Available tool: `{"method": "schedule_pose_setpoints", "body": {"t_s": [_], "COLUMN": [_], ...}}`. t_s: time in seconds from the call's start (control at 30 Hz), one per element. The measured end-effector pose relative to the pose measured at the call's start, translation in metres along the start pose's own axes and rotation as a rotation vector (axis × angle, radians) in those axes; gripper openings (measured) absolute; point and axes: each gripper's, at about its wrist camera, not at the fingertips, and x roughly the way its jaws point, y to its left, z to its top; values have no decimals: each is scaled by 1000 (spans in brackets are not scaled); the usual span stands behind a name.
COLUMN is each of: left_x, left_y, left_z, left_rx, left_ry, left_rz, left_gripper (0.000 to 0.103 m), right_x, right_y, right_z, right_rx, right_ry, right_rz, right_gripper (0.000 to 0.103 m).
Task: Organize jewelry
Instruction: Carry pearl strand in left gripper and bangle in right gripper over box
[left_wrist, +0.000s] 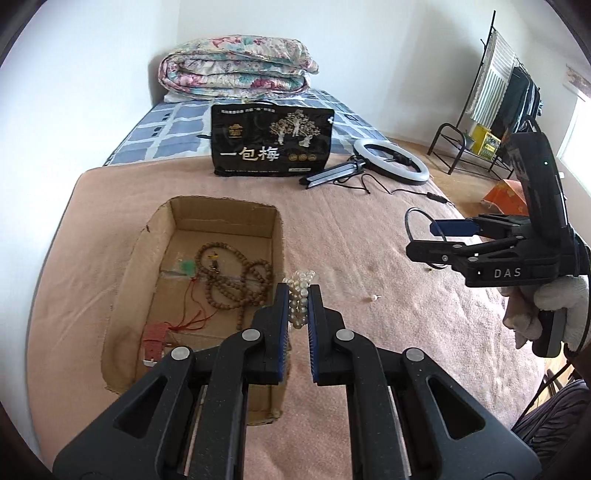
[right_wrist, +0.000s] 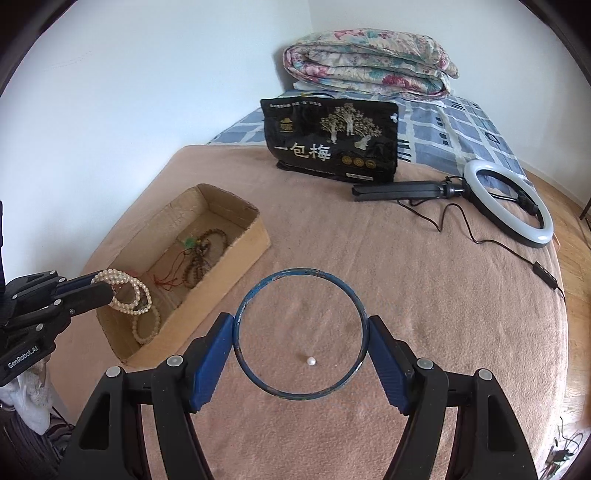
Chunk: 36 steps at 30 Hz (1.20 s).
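Note:
My left gripper (left_wrist: 298, 291) is shut on a coiled pearl necklace (left_wrist: 301, 295) and holds it above the right rim of the open cardboard box (left_wrist: 221, 218); the necklace also shows in the right wrist view (right_wrist: 127, 293). In the box lie a brown bead necklace (left_wrist: 236, 277), a green pendant on red cord (left_wrist: 187, 266) and a red charm (left_wrist: 154, 338). My right gripper (right_wrist: 301, 336) is shut on a thin blue bangle (right_wrist: 258, 288), held above the pink blanket (right_wrist: 406, 295). A single loose pearl (right_wrist: 311, 361) lies on the blanket, seen through the bangle.
A black snack bag (right_wrist: 332, 142) stands behind the box. A ring light on a folded tripod (right_wrist: 506, 201) lies at right with its cable trailing. A folded floral quilt (left_wrist: 236, 70) sits at the bed's head. A clothes rack (left_wrist: 498, 103) stands beside the bed.

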Motion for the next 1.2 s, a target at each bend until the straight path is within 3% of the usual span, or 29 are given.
{"method": "schedule_pose_setpoints", "body": {"t_s": [0.23, 0.53, 1.2], "left_x": [-5, -1, 8], "left_y": [48, 102, 111], "left_z": [-1, -2, -4], "left_rx": [-61, -155, -181], "left_ry": [-32, -43, -32], "left_rz": [95, 149, 135], "left_gripper": [7, 7, 7], "right_x": [5, 25, 89], "right_y": [38, 79, 108], "right_z": [12, 29, 62], "right_rx": [-65, -132, -155], "right_ry": [-6, -8, 36], "right_rz": [44, 63, 57], "right_gripper": [74, 74, 74]}}
